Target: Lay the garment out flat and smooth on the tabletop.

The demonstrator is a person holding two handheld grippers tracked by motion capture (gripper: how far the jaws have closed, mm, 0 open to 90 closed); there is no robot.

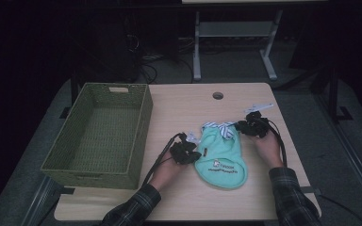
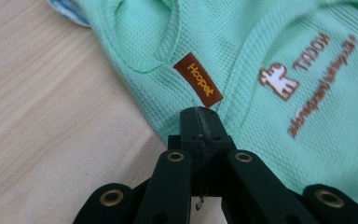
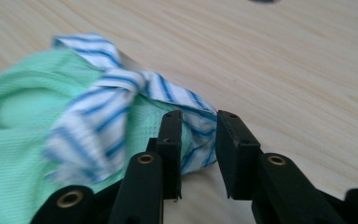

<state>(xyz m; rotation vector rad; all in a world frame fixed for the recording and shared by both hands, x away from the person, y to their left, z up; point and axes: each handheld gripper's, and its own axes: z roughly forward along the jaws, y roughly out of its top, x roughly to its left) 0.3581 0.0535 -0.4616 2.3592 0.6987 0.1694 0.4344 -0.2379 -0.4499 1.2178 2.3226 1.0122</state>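
High view: garment (image 1: 221, 157), a small mint-green pet shirt, is lying flat on the worktop (image 1: 179, 108), its long axis running from the striped collar (image 1: 219, 129) at the far end toward the person; left claw (image 1: 185, 151) is sitting at its left edge, right claw (image 1: 252, 126) at the collar's right end, and the woven basket (image 1: 56, 157) is standing empty well to the left, nearer the left hand

Left gripper view: left claw (image 2: 198, 112) is pinching fully closed on the garment's (image 2: 270, 42) edge, just below the brown label (image 2: 198, 80)

Right gripper view: right claw (image 3: 199, 122) is standing partly open, a fold of the striped collar (image 3: 98, 121) lying between its jaws, the pads not seeming to press it; the cloth is lying to its left

Surface and room: pale wood worktop is looking smooth; dim floor and a table frame (image 1: 235, 42) are sitting beyond
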